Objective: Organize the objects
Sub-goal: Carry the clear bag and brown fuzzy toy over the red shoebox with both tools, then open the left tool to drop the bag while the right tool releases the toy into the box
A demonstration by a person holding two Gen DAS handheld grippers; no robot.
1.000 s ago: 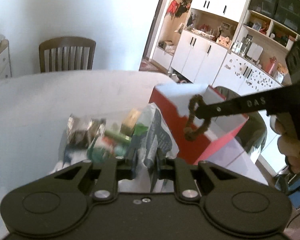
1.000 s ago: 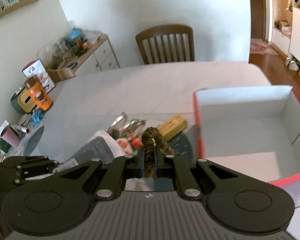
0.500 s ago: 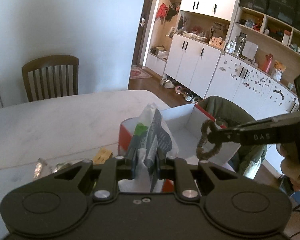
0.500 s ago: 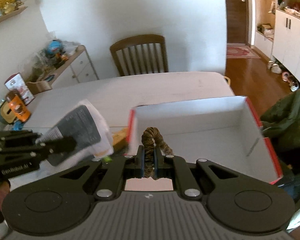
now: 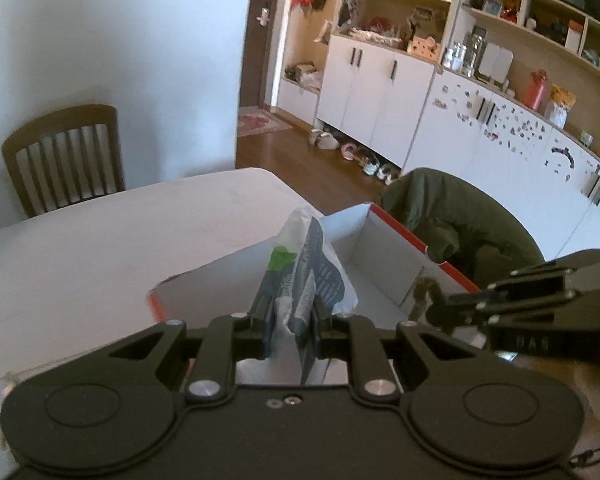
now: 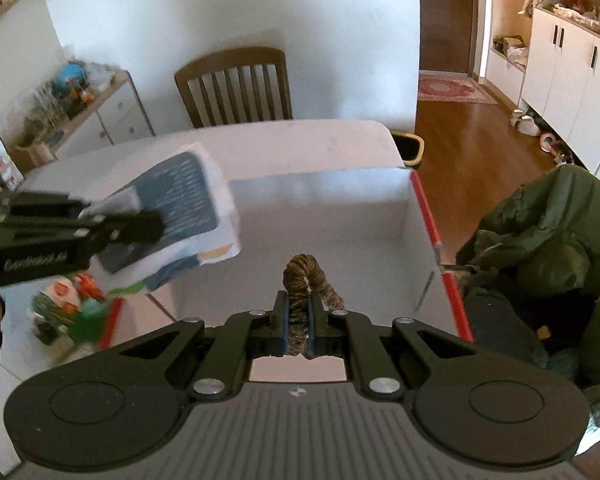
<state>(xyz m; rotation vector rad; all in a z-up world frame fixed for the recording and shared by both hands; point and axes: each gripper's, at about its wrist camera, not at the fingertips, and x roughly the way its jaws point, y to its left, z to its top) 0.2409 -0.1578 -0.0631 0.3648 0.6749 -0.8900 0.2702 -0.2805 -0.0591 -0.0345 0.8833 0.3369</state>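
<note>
Right gripper pinches the brown rope loop over the box; lower before letting go. Left gripper clamps the crumpled packet, seemingly above the box's near-left corner: carry farther in.

A brown slatted wooden chair stands at the far edge of the white desk, against a white wall. A dark green jacket is draped over a seat at the desk's right side. White cabinets line the far wall, shoes on the wood floor beneath them. A red patterned rug lies in the doorway.
</note>
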